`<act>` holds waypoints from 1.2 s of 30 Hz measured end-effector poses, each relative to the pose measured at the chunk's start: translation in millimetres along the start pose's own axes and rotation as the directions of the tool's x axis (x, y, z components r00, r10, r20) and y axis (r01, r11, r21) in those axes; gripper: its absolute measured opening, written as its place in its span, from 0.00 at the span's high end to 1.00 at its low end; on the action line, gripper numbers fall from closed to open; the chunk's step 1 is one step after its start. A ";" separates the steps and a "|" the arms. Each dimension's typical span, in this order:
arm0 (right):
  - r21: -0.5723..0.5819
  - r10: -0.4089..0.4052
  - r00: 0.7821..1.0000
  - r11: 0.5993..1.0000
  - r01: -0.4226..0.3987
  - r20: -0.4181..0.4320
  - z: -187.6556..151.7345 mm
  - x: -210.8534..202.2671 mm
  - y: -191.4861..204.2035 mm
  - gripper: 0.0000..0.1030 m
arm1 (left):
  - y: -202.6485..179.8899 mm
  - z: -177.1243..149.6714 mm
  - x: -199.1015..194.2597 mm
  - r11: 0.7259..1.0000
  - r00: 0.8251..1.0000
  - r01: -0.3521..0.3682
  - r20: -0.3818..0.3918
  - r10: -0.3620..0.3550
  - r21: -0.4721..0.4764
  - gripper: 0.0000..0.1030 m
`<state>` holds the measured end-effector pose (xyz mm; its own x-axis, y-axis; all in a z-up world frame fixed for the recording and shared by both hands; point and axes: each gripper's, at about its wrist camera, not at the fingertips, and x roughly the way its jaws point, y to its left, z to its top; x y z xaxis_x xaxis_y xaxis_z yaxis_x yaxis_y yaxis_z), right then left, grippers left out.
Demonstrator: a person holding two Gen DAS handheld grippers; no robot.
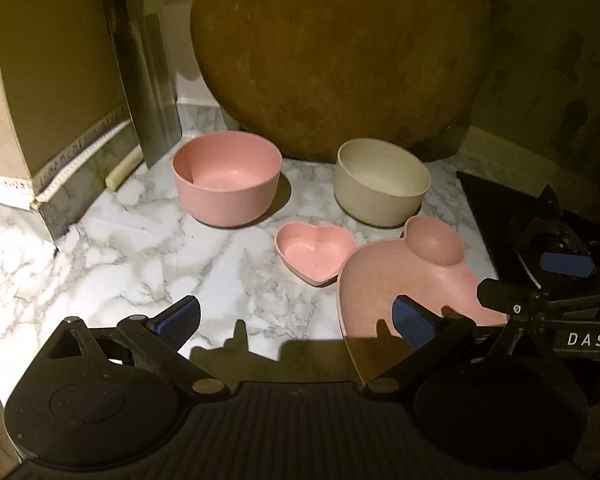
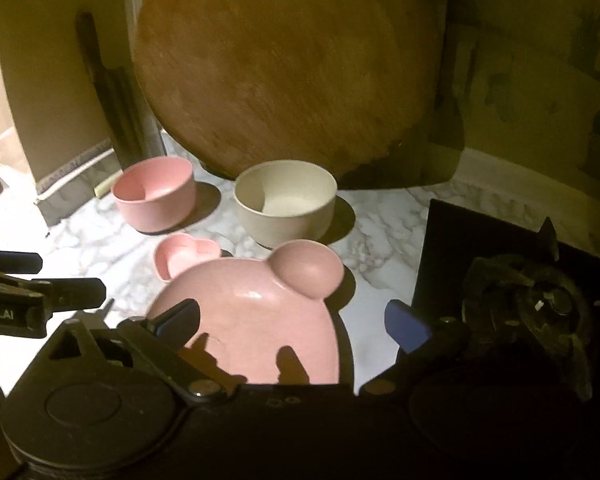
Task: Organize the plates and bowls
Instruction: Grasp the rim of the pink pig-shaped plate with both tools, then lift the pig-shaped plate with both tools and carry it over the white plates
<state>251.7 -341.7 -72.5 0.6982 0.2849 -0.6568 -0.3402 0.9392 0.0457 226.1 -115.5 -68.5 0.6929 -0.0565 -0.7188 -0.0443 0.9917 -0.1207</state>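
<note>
On the marble counter stand a pink bowl, a beige bowl, a small pink heart-shaped dish and a pink plate with a round ear-like cup. My left gripper is open over the counter; its right finger overlaps the plate's left part. My right gripper is open, with the plate between and below its fingers; it also shows in the left wrist view. The left gripper shows at the right wrist view's left edge.
A large round wooden board leans on the wall behind the bowls. A black stove top with a burner lies at the right. A metal upright and a beige wall edge stand at the left.
</note>
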 end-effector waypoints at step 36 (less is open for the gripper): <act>0.152 0.114 0.973 0.985 -0.084 -0.200 -11.3 50.3 -39.6 0.92 | -18.6 -27.4 35.5 0.990 0.977 0.125 -0.164 -0.135 -0.071 0.85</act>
<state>293.2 -366.8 -115.9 0.5147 0.3455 -0.7847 -0.2981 0.9302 0.2141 231.8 -139.1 -110.6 0.5654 -0.2080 -0.7982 -0.0087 0.9661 -0.2579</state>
